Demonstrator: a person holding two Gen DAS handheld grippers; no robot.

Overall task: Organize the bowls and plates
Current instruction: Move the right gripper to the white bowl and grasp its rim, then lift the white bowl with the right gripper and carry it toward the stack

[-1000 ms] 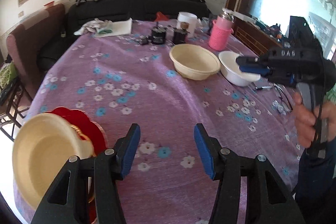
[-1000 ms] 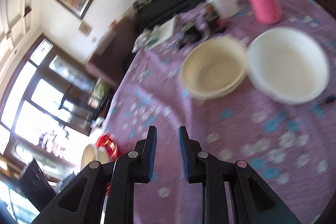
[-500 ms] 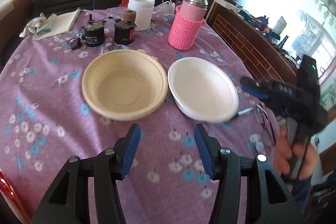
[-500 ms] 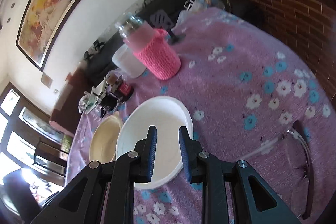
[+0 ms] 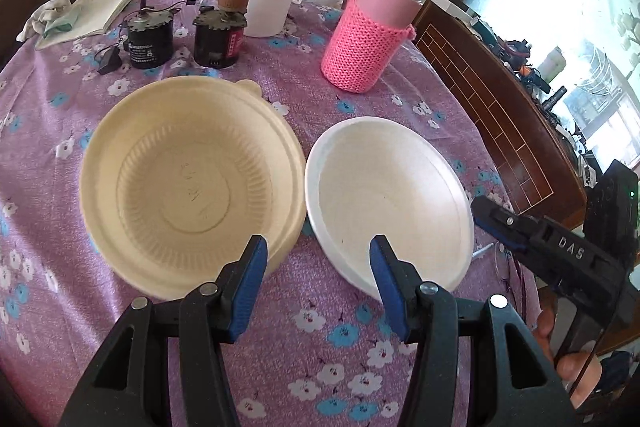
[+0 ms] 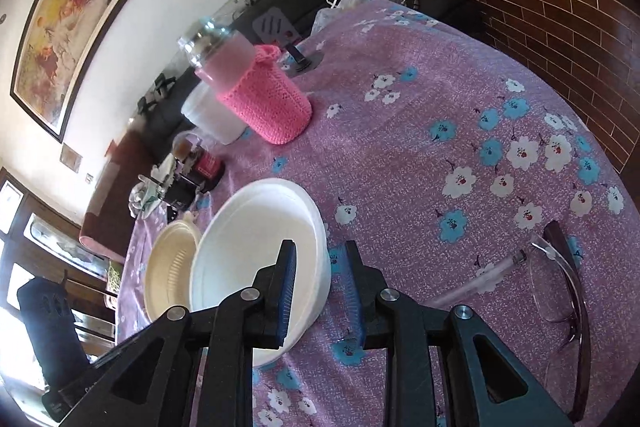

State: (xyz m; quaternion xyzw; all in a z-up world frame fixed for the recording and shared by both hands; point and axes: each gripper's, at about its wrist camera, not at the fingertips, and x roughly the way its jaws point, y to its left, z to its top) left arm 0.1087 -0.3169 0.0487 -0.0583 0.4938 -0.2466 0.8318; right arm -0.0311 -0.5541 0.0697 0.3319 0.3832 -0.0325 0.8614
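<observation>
- The left tool [image 5: 316,261] hangs above the near part of the surface [image 5: 304,339], which is draped in a purple floral cloth; its blue-padded fingers [image 5: 252,267] stand wide apart and hold nothing.
- The gap of the left tool faces the narrow strip of cloth between the two bowls.
- The cream bowl [image 5: 190,183] sits upright left of that strip, ribbed inside, with a small tab at its far rim.
- The white bowl [image 5: 386,199] sits just beside it on the right; whether the rims touch cannot be told.
- The right tool [image 6: 320,277] is partly open and straddles the near right rim of the white bowl [image 6: 256,239]: one finger is over the inside of the bowl, the other outside over the cloth. The pads are not pressed on the rim.
- In the left wrist view the right tool [image 5: 496,223] comes in from the right edge of the surface, its tips at the white bowl's right rim.
- Toward the far edge of the surface stand a pink flask in a knitted sleeve [image 5: 370,35], a white plastic jar [image 5: 266,1] and two small dark motors [image 5: 180,31].
- A notepad [image 5: 94,13] lies near the far left corner.
- Eyeglasses [image 6: 568,287] and a clear pen [image 6: 480,281] lie near the right edge of the surface [image 6: 460,99].
</observation>
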